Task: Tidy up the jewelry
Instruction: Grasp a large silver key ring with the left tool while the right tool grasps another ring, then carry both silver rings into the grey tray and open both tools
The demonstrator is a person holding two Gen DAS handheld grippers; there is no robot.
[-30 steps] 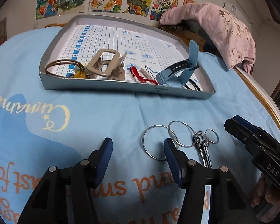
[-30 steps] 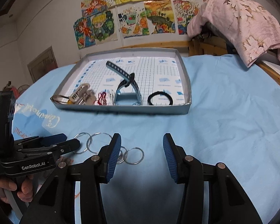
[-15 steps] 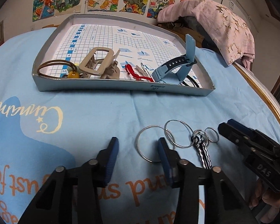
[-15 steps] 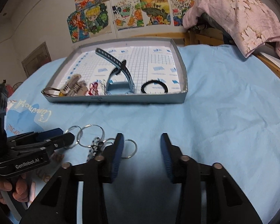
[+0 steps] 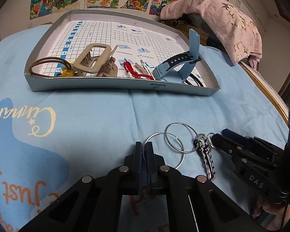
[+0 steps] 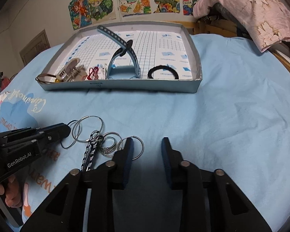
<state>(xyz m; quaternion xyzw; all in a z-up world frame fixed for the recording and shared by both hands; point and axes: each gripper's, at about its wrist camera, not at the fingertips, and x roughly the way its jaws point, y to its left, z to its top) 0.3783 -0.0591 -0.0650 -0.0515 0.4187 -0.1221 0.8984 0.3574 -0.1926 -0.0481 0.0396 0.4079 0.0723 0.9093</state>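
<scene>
A grey tray (image 5: 114, 85) (image 6: 198, 58) on the blue cloth holds a beige hair claw (image 5: 95, 60), a brown hair tie (image 5: 46, 61), a red cord (image 5: 133, 71), a blue watch (image 5: 183, 61) (image 6: 123, 58) and a black hair tie (image 6: 163, 72). Two large silver hoops (image 5: 176, 145) (image 6: 85, 131), small rings (image 6: 108, 147) and a black-and-white bracelet (image 5: 207, 160) (image 6: 89, 154) lie on the cloth. My left gripper (image 5: 144, 150) (image 6: 67, 129) is shut on the nearer hoop's rim. My right gripper (image 6: 147, 143) is open beside a small ring (image 6: 137, 147).
A pink cloth (image 5: 222, 17) (image 6: 261, 5) drapes over furniture at the back right. The table's wooden edge (image 5: 264, 92) runs along the right. Drawings hang on the wall (image 6: 125, 2).
My left gripper has closed from wide open onto the nearer hoop's rim. My right gripper has narrowed a little and come closer to the rings.
</scene>
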